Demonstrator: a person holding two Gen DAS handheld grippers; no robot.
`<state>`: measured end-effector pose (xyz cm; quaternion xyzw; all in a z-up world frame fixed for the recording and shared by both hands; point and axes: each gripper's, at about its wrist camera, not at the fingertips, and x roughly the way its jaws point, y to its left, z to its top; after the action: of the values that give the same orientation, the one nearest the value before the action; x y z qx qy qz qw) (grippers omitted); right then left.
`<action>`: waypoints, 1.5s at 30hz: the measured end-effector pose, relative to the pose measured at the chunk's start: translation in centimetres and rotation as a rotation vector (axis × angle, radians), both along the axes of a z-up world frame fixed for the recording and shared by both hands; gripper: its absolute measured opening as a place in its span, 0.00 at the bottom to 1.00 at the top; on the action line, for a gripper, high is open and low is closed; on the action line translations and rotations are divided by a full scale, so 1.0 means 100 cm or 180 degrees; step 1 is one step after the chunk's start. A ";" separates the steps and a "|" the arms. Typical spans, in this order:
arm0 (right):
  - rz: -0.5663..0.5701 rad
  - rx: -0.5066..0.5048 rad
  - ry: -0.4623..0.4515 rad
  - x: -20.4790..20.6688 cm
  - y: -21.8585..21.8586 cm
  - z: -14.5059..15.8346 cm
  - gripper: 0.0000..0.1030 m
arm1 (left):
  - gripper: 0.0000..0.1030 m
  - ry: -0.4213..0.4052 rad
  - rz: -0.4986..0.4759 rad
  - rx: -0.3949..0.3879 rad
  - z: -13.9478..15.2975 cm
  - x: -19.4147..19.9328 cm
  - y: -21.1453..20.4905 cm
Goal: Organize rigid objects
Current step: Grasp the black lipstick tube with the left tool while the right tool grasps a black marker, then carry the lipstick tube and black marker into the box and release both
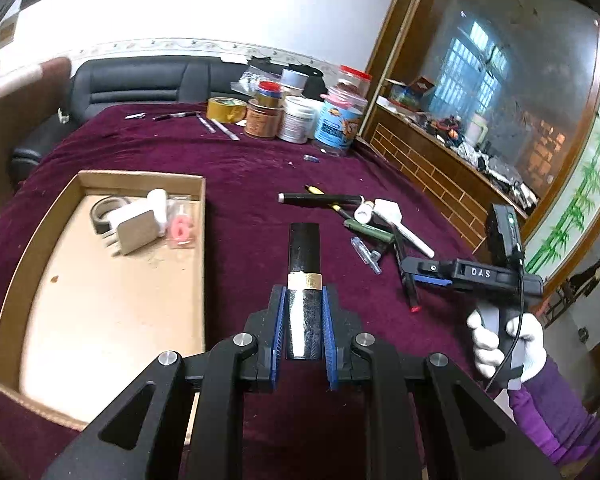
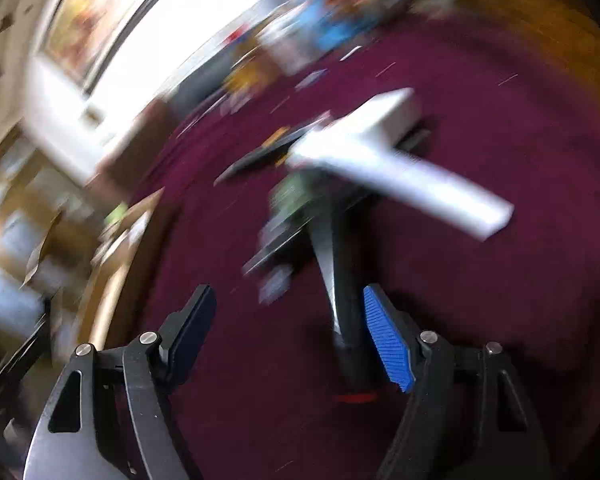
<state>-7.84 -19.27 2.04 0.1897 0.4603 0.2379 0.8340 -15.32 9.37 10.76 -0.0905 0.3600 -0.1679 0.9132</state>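
Covering the table, a maroon velvet cloth (image 1: 260, 168) meets a black sofa (image 1: 140, 80).

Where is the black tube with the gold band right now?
In the left wrist view the black tube is clamped between the left hand-held gripper's blue pads, above the purple cloth, just right of the cardboard tray.

1. The left gripper (image 1: 303, 320) is showing black arms, silver screws and ribbed blue pads.
2. The right gripper (image 1: 410, 276) is wearing white "DAS" lettering, with a black cable (image 1: 518, 320) trailing down.
3. A white glove (image 1: 508, 344) and purple sleeve (image 1: 552, 412) are covering the right hand.
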 end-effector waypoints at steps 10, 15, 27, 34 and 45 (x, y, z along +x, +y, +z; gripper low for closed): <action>-0.0577 -0.1133 0.0068 0.006 0.015 0.010 0.44 | 0.13 -0.0032 0.0188 -0.0096 -0.003 -0.008 0.032; -0.0740 -0.1242 0.0175 0.014 0.023 0.000 0.28 | 0.13 -0.0026 0.0318 -0.0068 -0.006 -0.010 0.047; -0.0691 -0.0318 0.0060 -0.018 -0.003 0.010 0.12 | 0.13 0.0038 0.0757 0.0242 -0.008 -0.001 0.113; -0.0157 0.0333 0.0010 -0.023 0.043 0.035 0.12 | 0.13 0.0348 0.0857 0.0343 -0.029 0.046 0.135; 0.0796 0.0374 0.0098 -0.003 0.201 0.052 0.12 | 0.13 0.0771 0.0926 0.0528 -0.054 0.114 0.160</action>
<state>-8.19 0.84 7.28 0.1830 0.4783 0.3636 0.7781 -3.96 25.39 5.32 -0.0856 0.4629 0.0081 0.8822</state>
